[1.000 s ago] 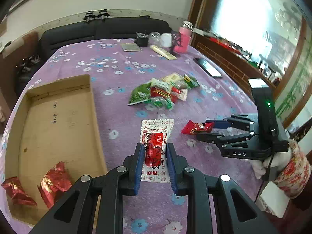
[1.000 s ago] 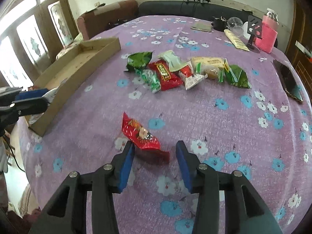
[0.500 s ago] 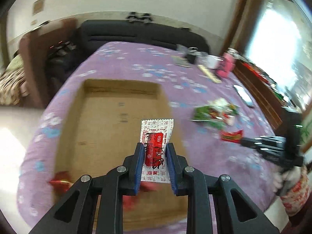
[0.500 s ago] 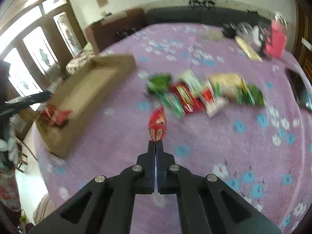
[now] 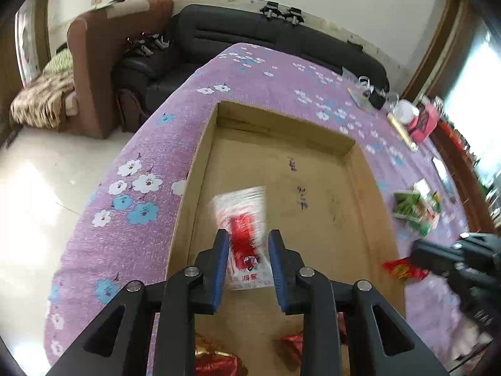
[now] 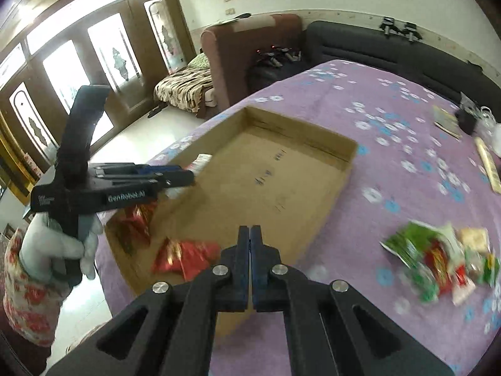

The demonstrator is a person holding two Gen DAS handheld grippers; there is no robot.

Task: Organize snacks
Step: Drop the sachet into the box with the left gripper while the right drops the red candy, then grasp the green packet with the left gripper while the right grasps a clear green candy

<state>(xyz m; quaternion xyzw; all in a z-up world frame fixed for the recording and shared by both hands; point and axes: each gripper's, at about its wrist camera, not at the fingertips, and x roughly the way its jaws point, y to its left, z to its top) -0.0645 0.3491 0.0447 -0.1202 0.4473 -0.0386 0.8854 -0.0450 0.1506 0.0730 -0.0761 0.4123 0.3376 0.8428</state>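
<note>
Hovering over the cardboard box [image 5: 281, 116], the left gripper [image 5: 248, 235] has just been opening its jaws. The white-and-red packet [image 5: 242, 228] sits between the blue pads, blurred and loose above the box floor, no longer squeezed. Over at the box's right wall, the right gripper [image 6: 250, 228] is clamped tight. From the left wrist view a red wrapper [image 5: 404, 271] is pinched at its tip, above the purple tablecloth [image 6: 391, 119] just beside the box. Two red packets [image 6: 184, 257] lie in the box's near end. The snack pile [image 6: 438, 257] waits on the cloth, well apart.
</note>
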